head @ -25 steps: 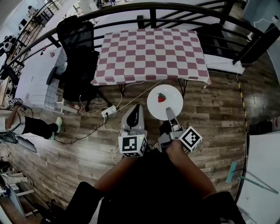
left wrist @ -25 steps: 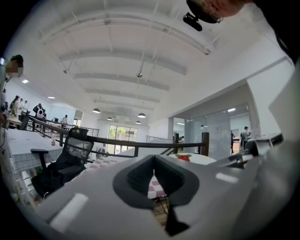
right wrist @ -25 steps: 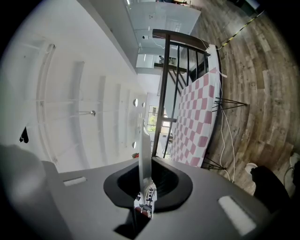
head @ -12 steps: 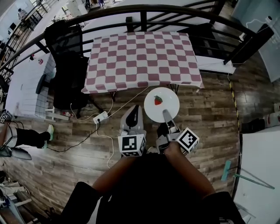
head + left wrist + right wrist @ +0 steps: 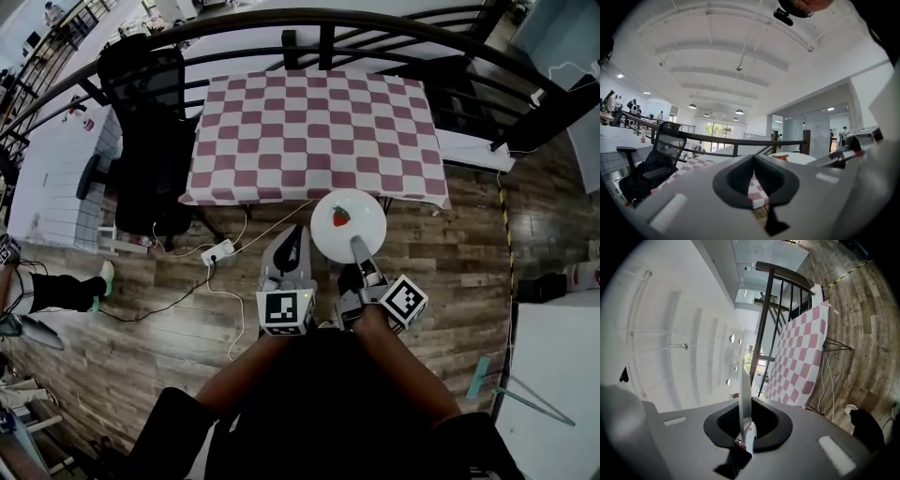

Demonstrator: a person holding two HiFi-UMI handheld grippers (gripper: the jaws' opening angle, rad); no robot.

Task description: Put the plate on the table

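A white plate (image 5: 361, 217) with a red strawberry (image 5: 341, 216) on it hangs level over the wooden floor, just short of the front edge of the checkered table (image 5: 314, 131). My right gripper (image 5: 357, 247) is shut on the plate's near rim. In the right gripper view the plate (image 5: 744, 394) runs edge-on between the jaws of the right gripper (image 5: 746, 407). My left gripper (image 5: 292, 242) is beside the plate on its left, shut with nothing in it. In the left gripper view the left gripper (image 5: 753, 158) points at the table, with the plate (image 5: 799, 158) at its right.
A black office chair (image 5: 150, 141) stands left of the table. A dark railing (image 5: 309, 21) curves behind the table. A white power strip (image 5: 221, 251) and cables lie on the floor near the table's left legs. A person's leg (image 5: 56, 289) shows at far left.
The plate, in the right gripper, now sits closer to the table's front edge. Both grippers keep the same pose next to each other.
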